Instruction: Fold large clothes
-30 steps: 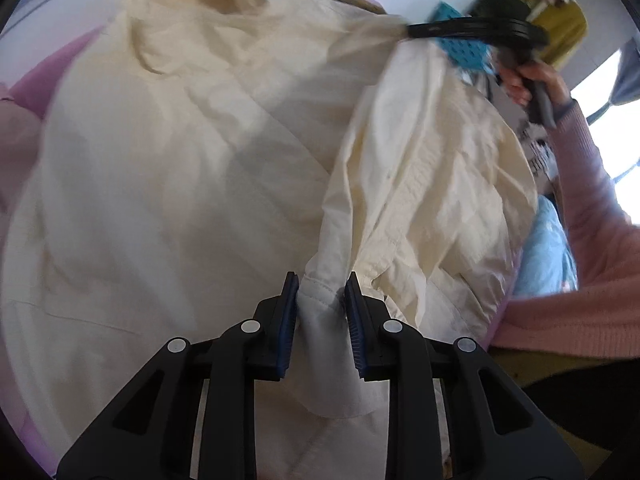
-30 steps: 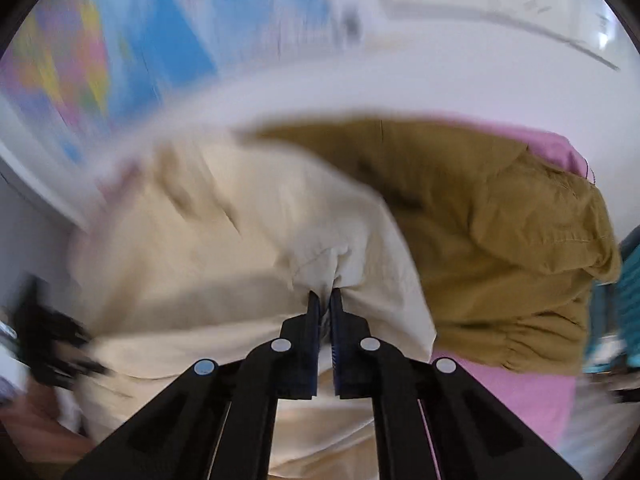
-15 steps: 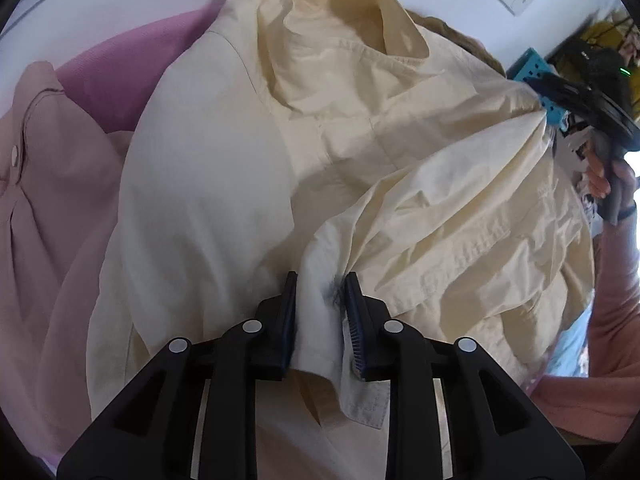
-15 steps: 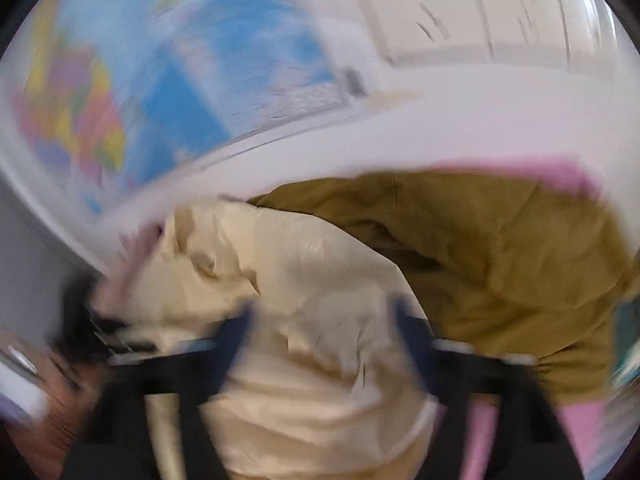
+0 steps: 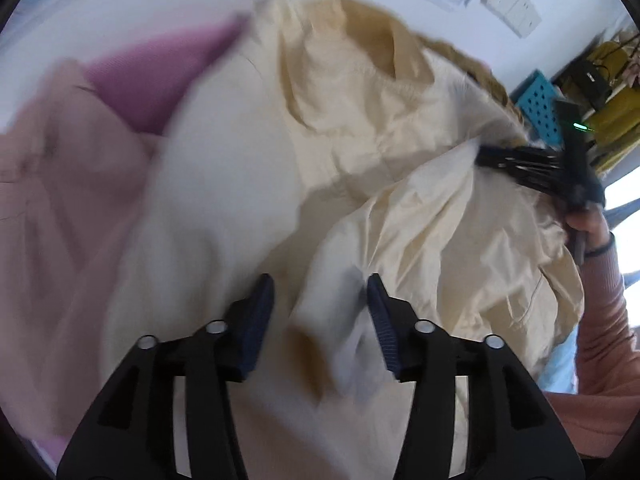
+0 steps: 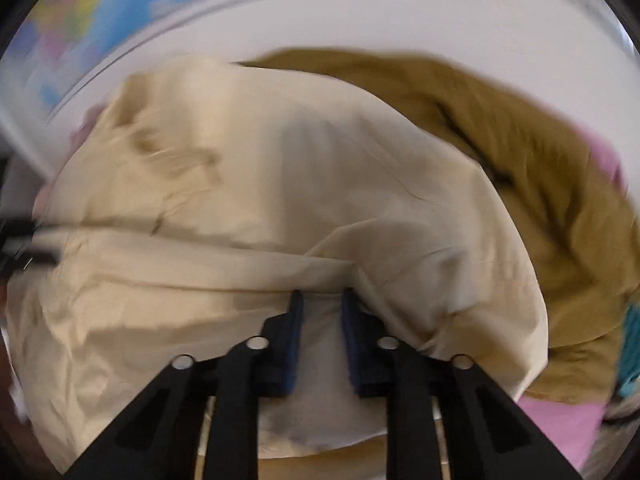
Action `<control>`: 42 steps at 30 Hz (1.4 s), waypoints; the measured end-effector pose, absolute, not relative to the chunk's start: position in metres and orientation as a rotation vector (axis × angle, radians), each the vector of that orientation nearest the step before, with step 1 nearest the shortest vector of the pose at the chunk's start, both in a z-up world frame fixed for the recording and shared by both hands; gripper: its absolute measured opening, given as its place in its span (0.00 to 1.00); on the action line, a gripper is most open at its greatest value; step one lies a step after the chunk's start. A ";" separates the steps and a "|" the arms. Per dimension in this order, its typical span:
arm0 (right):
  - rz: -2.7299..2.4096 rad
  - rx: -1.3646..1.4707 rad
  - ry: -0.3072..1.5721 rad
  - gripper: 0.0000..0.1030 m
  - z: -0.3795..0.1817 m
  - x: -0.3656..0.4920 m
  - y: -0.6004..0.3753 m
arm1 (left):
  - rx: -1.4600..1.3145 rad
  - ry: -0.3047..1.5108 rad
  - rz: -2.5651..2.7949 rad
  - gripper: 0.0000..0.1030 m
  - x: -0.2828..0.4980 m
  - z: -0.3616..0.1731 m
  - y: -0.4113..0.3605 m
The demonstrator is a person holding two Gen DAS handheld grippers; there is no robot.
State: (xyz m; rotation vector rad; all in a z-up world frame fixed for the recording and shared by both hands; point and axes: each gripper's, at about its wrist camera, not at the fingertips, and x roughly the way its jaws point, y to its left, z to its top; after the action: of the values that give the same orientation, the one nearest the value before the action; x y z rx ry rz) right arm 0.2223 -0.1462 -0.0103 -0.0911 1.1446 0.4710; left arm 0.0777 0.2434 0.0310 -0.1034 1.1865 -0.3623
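Left fingers [image 5: 320, 292] just opened, cream shirt [image 5: 360, 152] between

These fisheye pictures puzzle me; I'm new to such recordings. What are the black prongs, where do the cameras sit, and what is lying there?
The prongs are two-finger grippers that a person holds, one in each hand; no robot arm. Each picture comes from a camera on one gripper, looking along its fingers. The left gripper has just been opening; a fold of the cream shirt lies between its jaws, unpinched. The right gripper has just been closing, with shirt cloth in its narrow gap; whether it pinches is blurred. Beside the shirt lie a pink garment and an olive-brown garment, on a pink cover.
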 end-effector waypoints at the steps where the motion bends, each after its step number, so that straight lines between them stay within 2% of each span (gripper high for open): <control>1: 0.469 -0.057 1.153 0.14 -0.010 0.224 -0.150 | -0.100 1.158 -0.349 0.53 0.068 0.040 0.248; 3: 0.463 -0.053 1.121 0.24 0.004 0.212 -0.150 | -0.120 1.117 -0.345 0.56 0.048 0.054 0.260; 4: 0.477 -0.071 1.083 0.42 0.017 0.201 -0.148 | -0.120 1.102 -0.332 0.57 0.036 0.060 0.265; 5: 0.490 -0.096 1.031 0.50 0.033 0.187 -0.143 | -0.109 1.094 -0.318 0.58 0.030 0.061 0.269; 8: 0.606 -0.146 0.955 0.50 0.066 0.147 -0.115 | -0.060 1.089 -0.295 0.58 -0.001 0.061 0.275; 12: 0.775 -0.226 0.920 0.50 0.076 0.101 -0.053 | -0.037 1.073 -0.307 0.58 -0.048 0.057 0.283; 19: 0.910 -0.288 1.043 0.47 0.012 0.080 0.056 | -0.075 1.082 -0.310 0.59 -0.119 0.038 0.289; 22: 0.853 -0.242 1.110 0.52 -0.012 0.085 0.067 | -0.075 1.084 -0.320 0.59 -0.145 0.033 0.285; 25: 0.934 -0.124 1.083 0.54 0.010 0.071 0.060 | -0.090 1.050 -0.284 0.59 -0.168 0.034 0.292; 26: 0.969 -0.096 1.057 0.63 0.022 0.061 0.058 | -0.101 1.037 -0.272 0.59 -0.173 0.036 0.297; 28: 1.023 -0.076 1.016 0.73 0.038 0.046 0.058 | -0.131 1.002 -0.242 0.60 -0.182 0.039 0.308; 33: 1.168 -0.040 1.022 0.73 0.054 0.010 0.077 | -0.172 0.948 -0.188 0.61 -0.202 0.045 0.329; 39: 1.134 -0.102 1.095 0.73 0.032 -0.002 0.117 | -0.152 0.960 -0.171 0.64 -0.217 0.037 0.329; 40: 1.123 -0.103 1.119 0.70 0.026 -0.001 0.121 | -0.150 0.971 -0.168 0.64 -0.219 0.033 0.330; 42: 1.114 -0.097 1.138 0.51 0.021 0.002 0.130 | -0.160 0.986 -0.164 0.64 -0.222 0.026 0.332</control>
State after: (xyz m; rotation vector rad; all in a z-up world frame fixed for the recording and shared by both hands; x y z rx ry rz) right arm 0.0024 0.1301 0.0211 -0.0968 1.1376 1.1135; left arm -0.2216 0.3321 0.0264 -0.1599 0.9856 -0.1638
